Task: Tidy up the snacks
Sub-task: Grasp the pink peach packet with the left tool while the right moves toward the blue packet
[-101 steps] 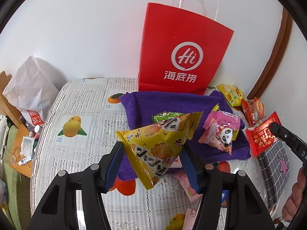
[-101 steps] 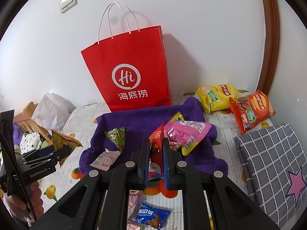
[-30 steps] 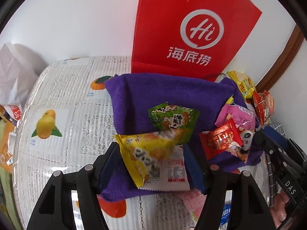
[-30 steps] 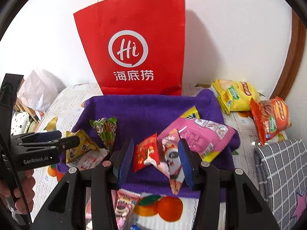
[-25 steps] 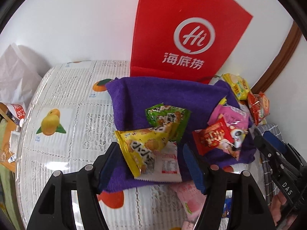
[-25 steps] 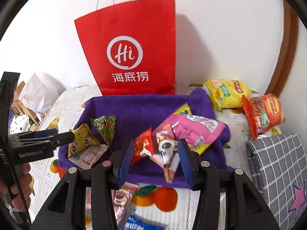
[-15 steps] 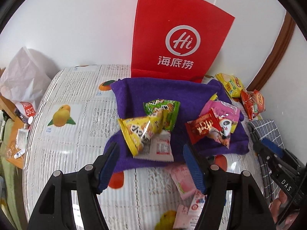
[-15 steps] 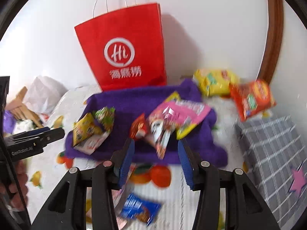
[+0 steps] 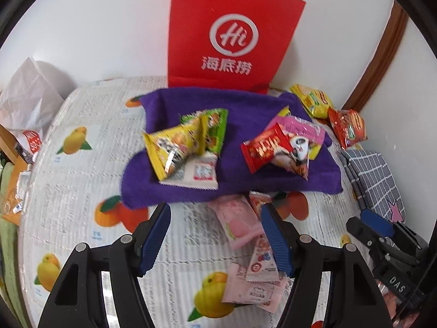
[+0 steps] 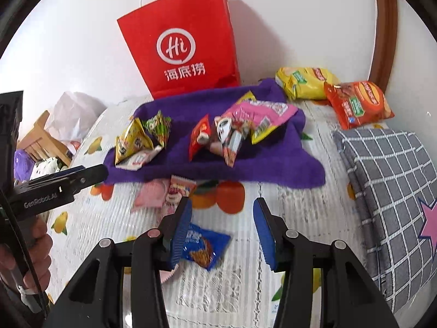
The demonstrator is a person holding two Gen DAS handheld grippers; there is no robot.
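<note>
This looks like a room in a home, not a shop or a lab. Under both hand-held grippers lies a surface spread with a lace-patterned cover (image 9: pixel 82 164) printed with oranges and yellow fruit. Ahead of them a red paper carrier bag (image 10: pixel 180 43) from a restaurant stands against a plain white wall (image 9: pixel 95 27), with a purple towel (image 9: pixel 245 114) in front of it. To the right, a grey checked cushion (image 10: pixel 387 169) with a pink star sits near dark wooden trim (image 10: pixel 385 27). Off to the left are a crumpled white bag (image 9: pixel 24 101), light wooden furniture (image 10: pixel 43 139) and assorted household clutter.
</note>
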